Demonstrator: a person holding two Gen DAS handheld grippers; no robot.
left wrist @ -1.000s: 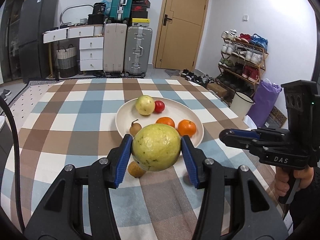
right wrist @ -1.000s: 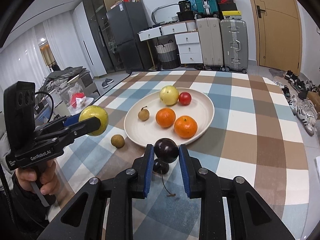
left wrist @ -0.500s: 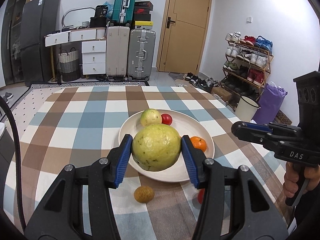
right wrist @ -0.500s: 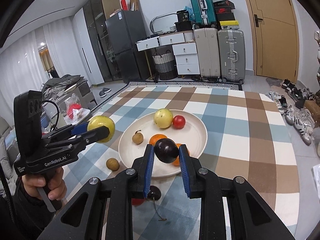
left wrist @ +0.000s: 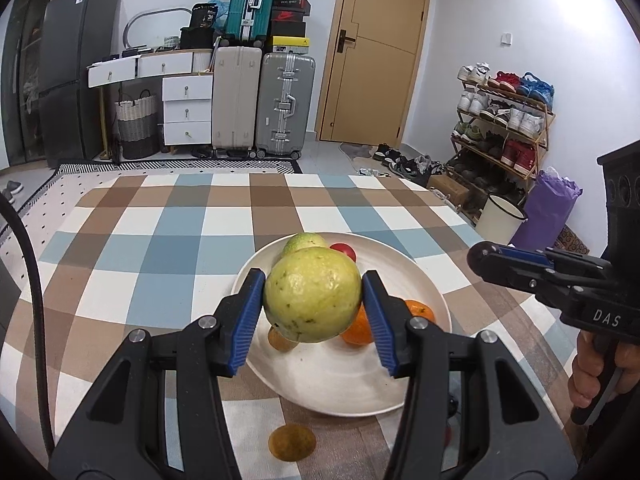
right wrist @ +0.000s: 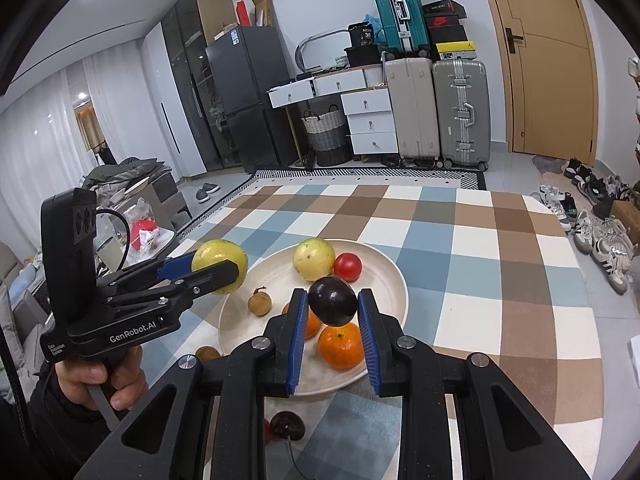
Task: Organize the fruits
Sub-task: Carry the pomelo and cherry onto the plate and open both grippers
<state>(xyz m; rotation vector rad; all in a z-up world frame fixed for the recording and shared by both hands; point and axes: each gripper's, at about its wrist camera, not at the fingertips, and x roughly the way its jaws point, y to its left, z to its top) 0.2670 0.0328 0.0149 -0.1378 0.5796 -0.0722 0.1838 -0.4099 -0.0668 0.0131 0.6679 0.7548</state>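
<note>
Fruits mid-transfer to plate (left wrist: 420,280): left gripper (left wrist: 314,300) clamps guava (left wrist: 312,294), right gripper (right wrist: 333,308) clamps plum (right wrist: 332,301), both held above plate. Next, I judge: lower into bare spots, release gently. Longan (left wrist: 291,442), dark fruit (right wrist: 287,425) remain on table (left wrist: 168,248).

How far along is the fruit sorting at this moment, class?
Done: a yellow-green fruit, a red tomato, two oranges and a small brown fruit lie on the plate. In hand: the left gripper holds a guava; the right gripper holds a dark plum. Left: a brown fruit and a dark stemmed fruit on the cloth.
</note>
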